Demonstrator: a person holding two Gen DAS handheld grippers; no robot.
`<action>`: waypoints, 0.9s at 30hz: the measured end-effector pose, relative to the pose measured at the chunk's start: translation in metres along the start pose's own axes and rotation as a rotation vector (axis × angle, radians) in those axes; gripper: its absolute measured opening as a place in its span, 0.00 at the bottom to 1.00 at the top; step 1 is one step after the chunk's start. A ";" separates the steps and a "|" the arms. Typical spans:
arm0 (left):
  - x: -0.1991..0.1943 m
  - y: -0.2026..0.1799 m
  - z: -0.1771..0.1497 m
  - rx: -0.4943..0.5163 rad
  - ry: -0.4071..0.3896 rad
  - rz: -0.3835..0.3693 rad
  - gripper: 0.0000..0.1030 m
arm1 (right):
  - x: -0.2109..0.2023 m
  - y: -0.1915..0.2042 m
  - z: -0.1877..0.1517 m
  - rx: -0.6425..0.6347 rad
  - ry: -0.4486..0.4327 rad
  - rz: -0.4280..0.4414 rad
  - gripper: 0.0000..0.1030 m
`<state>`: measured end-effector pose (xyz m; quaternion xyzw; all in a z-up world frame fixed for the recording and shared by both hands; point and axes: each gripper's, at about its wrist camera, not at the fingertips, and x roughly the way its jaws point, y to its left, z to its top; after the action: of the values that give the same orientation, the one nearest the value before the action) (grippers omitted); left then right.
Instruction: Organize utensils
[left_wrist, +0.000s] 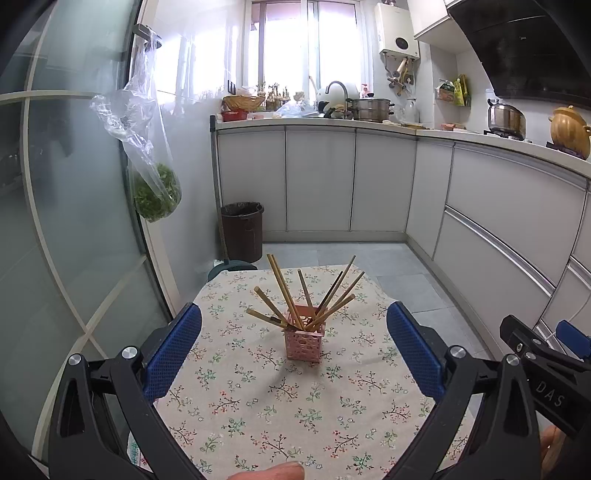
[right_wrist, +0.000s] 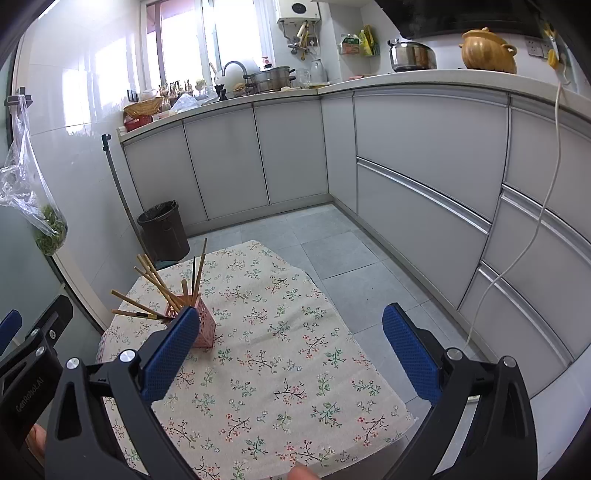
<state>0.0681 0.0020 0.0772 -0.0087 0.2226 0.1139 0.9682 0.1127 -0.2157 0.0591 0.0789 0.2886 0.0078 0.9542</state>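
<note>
A pink perforated holder (left_wrist: 303, 332) stands on the floral tablecloth (left_wrist: 280, 398), holding several wooden chopsticks (left_wrist: 291, 295) that fan outward. My left gripper (left_wrist: 293, 332) is open and empty, its blue pads either side of the holder, nearer the camera. In the right wrist view the holder (right_wrist: 203, 325) sits at the table's left, partly hidden behind the left blue pad, with the chopsticks (right_wrist: 159, 284) above it. My right gripper (right_wrist: 288, 347) is open and empty over the cloth (right_wrist: 280, 350), to the right of the holder. It also shows in the left wrist view (left_wrist: 543, 343).
A dark bin (left_wrist: 242, 230) stands on the tiled floor beyond the table. White cabinets (left_wrist: 480, 221) run along the back and right. A glass door (left_wrist: 74, 221) with a hanging bag of greens (left_wrist: 155, 192) is on the left. A white cable (right_wrist: 517, 240) hangs on the right.
</note>
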 end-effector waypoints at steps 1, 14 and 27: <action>0.000 0.000 0.000 0.001 0.000 0.002 0.93 | 0.000 0.000 0.000 -0.001 0.000 0.000 0.94; 0.003 0.001 -0.001 -0.004 0.009 0.004 0.93 | 0.003 0.001 -0.003 0.003 0.014 0.008 0.94; 0.007 -0.003 -0.002 0.007 0.030 0.012 0.93 | 0.005 0.001 -0.003 0.002 0.020 0.010 0.94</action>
<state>0.0742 0.0008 0.0727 -0.0057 0.2374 0.1186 0.9641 0.1148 -0.2135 0.0543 0.0815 0.2976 0.0132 0.9511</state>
